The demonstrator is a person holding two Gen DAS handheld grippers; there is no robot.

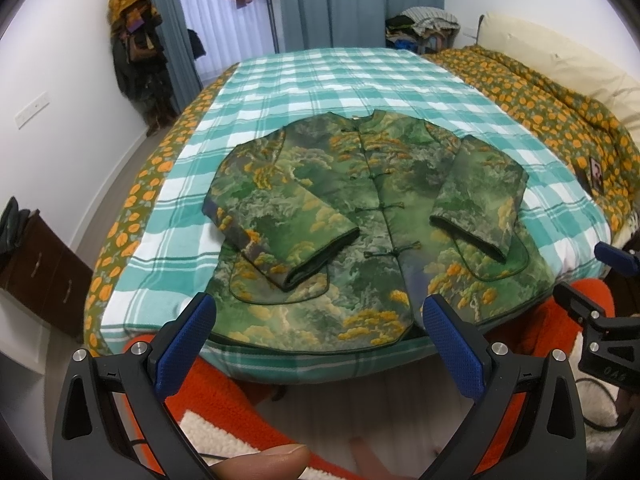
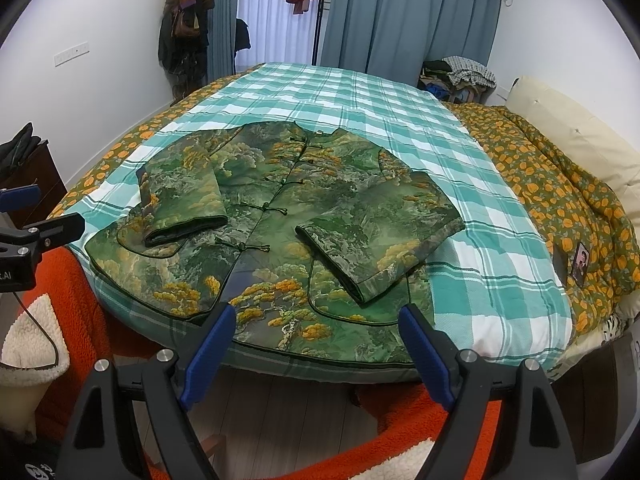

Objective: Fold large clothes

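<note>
A green jacket (image 1: 340, 200) with a yellow tree print and knot buttons lies face up on the teal checked bed cover (image 1: 320, 80). Both of its sleeves are folded inward across the front, and its hem reaches the bed's near edge. My left gripper (image 1: 318, 312) hovers open just in front of the hem, nothing between its blue pads. In the right wrist view the same jacket (image 2: 280, 216) lies ahead, and my right gripper (image 2: 318, 320) is open above the hem near the right pocket. Each gripper shows at the edge of the other's view.
An orange-flowered quilt (image 2: 560, 200) is bunched along the bed's right side, with a cream headboard (image 2: 580, 136) behind. A dark wooden drawer unit (image 1: 36, 264) stands at the left. An orange and white fleece garment (image 2: 80, 304) on the person fills the foreground. Clothes hang by the blue curtains (image 2: 400, 12).
</note>
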